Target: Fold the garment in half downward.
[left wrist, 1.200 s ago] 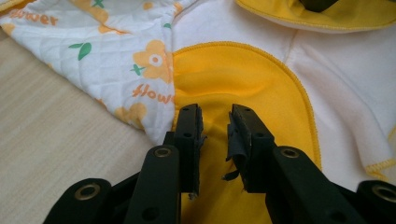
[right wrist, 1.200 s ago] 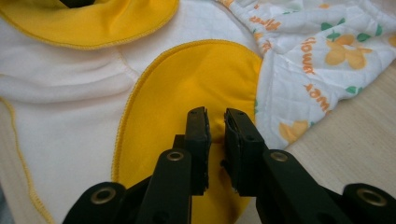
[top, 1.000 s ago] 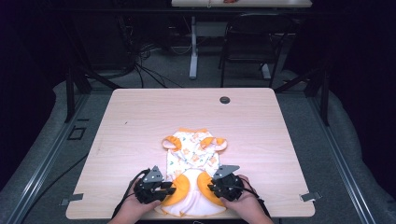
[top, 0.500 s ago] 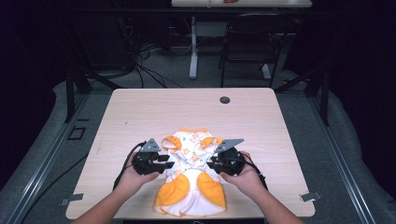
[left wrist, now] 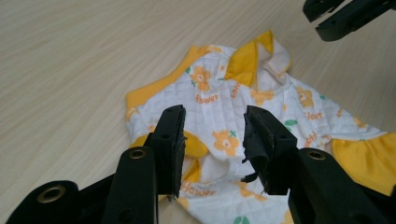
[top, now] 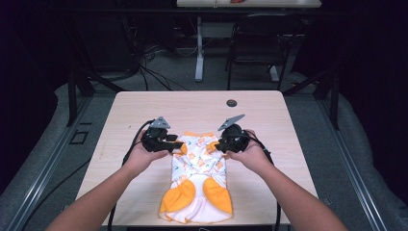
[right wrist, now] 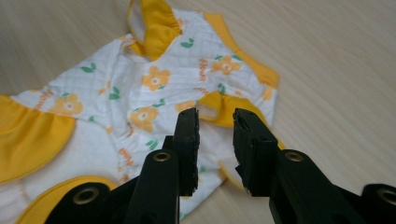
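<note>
The table has a light wood-grain top with rounded corners. A small garment lies flat on it, near the front edge and roughly centred side to side. The garment is white quilted fabric printed with orange flowers, with orange trim at the far end and two orange panels at the near end. A small dark round disc sits near the far edge, well apart from the garment.
</note>
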Action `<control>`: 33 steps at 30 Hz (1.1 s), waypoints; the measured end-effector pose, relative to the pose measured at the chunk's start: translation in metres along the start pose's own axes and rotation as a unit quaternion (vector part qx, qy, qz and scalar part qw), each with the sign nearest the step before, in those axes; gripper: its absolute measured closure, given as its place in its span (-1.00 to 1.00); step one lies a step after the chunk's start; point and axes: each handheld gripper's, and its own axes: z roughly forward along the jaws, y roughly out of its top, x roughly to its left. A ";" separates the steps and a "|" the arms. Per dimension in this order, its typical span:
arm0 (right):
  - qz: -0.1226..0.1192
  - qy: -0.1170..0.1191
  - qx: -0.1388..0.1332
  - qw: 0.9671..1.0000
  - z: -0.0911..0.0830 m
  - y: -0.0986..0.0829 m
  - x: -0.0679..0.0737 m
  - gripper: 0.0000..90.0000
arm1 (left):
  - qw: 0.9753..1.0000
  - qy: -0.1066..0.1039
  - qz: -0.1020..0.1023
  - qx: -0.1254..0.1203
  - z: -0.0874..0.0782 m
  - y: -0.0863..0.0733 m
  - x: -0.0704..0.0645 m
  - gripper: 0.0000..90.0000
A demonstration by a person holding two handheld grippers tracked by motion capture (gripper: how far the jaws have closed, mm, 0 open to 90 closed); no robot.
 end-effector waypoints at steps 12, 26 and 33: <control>0.012 -0.002 0.042 0.999 0.044 0.022 -0.037 0.63 | 0.999 0.027 -0.024 0.035 0.046 0.010 0.030 0.38; 0.053 -0.015 0.047 0.997 0.080 0.015 -0.057 0.57 | 0.995 0.060 -0.054 0.058 0.066 0.002 0.054 0.33; 0.062 -0.011 0.057 0.996 0.090 0.012 -0.055 0.48 | 0.995 0.061 -0.060 0.060 0.074 -0.009 0.055 0.31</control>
